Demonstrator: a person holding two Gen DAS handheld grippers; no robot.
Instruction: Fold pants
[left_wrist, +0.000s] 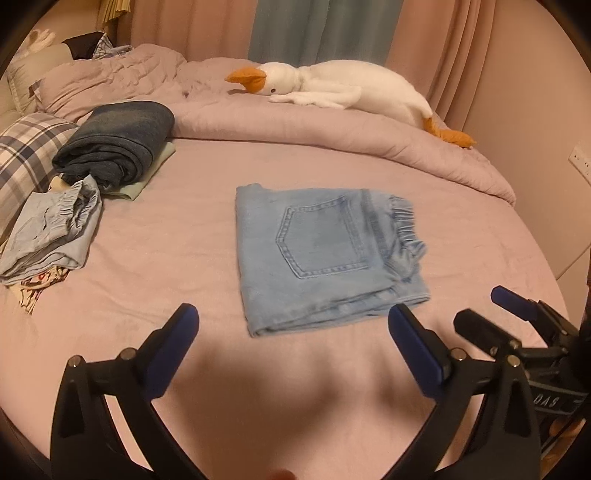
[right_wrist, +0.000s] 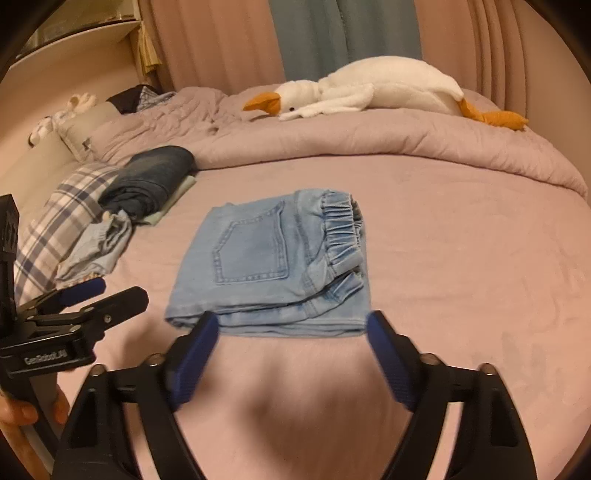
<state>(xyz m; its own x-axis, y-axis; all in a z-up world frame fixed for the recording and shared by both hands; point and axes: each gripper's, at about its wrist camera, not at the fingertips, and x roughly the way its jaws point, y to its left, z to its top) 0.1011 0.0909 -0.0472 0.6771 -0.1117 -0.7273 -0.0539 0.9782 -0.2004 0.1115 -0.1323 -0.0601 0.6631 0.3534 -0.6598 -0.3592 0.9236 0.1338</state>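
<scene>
Closest to me are two grippers, one in each hand, both hovering low over the pink sheet (left_wrist: 332, 387). The left gripper (left_wrist: 293, 317) has its two blue-padded fingers spread wide with nothing between them. The right gripper (right_wrist: 293, 325) is the same: two fingers apart, empty, tips just short of the near edge of the cloth.

Just past them lies one pair of pants (right_wrist: 269, 266), light blue denim, folded into a compact stack flat on the sheet near the middle of the bed. One back pocket faces up, and the elastic waistband is bunched along the stack's right side.

Off to the left sits a loose cluster of clothes: one crumpled pale blue garment (left_wrist: 55, 232) nearest, then one dark blue folded bundle (left_wrist: 118, 144) resting on one flat pale green piece (left_wrist: 147, 177). Beside these is one plaid pillow (left_wrist: 26, 158).

Farther back, one rumpled mauve duvet (left_wrist: 295, 125) is heaped across the bed, and on it lies one white plush goose (left_wrist: 343, 88) with an orange bill and orange feet, stretched out lengthwise. Behind it hang curtains (right_wrist: 221, 44), pink with one blue-green panel in the middle.
</scene>
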